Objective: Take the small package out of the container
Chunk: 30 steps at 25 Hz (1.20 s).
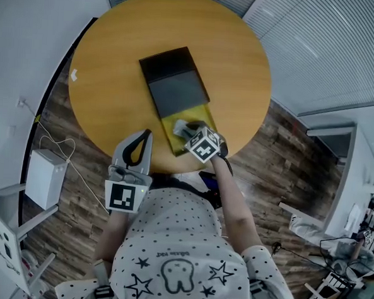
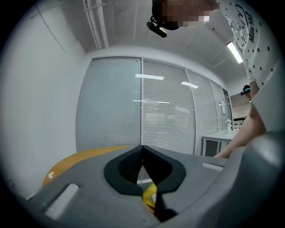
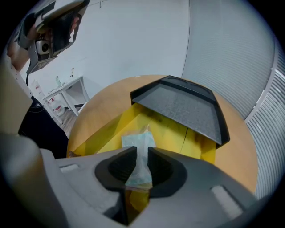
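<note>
Extraction step: right hand-held gripper (image 3: 139,156) clamped on small package (image 3: 139,141) inside yellow container (image 3: 171,129) at near edge of worktop (image 1: 116,65); left hand-held gripper (image 2: 142,153) closed, empty; next likely needs a clear lift.

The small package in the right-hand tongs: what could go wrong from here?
The right tongs pinch only part of the small package, so it may slip free on the way up. The black lid covers the far part of the yellow container, so a forward lift could snag on it. The left tongs are shut and apart from that container, so nothing steadies it; it might slide on the table.
</note>
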Motion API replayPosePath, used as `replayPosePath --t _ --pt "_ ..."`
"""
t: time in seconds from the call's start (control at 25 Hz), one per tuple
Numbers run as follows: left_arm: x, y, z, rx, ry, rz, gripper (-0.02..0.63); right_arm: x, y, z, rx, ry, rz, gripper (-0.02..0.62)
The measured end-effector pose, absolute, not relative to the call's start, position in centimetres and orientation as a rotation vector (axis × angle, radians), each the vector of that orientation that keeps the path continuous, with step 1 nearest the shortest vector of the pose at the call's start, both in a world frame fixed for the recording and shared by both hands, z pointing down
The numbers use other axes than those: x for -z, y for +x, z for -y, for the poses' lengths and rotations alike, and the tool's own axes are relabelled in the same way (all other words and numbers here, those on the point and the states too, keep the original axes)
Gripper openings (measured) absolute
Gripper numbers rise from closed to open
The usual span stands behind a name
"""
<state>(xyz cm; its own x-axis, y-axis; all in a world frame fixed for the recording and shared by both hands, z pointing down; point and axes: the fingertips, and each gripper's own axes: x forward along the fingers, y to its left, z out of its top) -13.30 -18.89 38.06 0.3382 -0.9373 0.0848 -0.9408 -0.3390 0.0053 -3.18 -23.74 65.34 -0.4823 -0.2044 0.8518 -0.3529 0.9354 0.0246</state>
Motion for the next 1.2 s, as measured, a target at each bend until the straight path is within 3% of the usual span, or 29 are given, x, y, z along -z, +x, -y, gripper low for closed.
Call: replayPosePath --t 0.4,0.68,1.2 --pt "-38.4 -13.3 19.0 -0.11 2.525 1.771 0.009 -66.4 -3.0 23.2 -0.182 0.35 2.058 0.075" --pt "-38.2 -13.4 18.9 -0.106 2.532 1.767 0.009 -66.1 -3.1 23.1 -0.149 0.337 2.035 0.005" --pt "-37.9 -13.5 18.7 -0.069 2.543 1.755 0.009 -64.4 -3.2 23.6 -0.116 0.412 2.076 0.003"
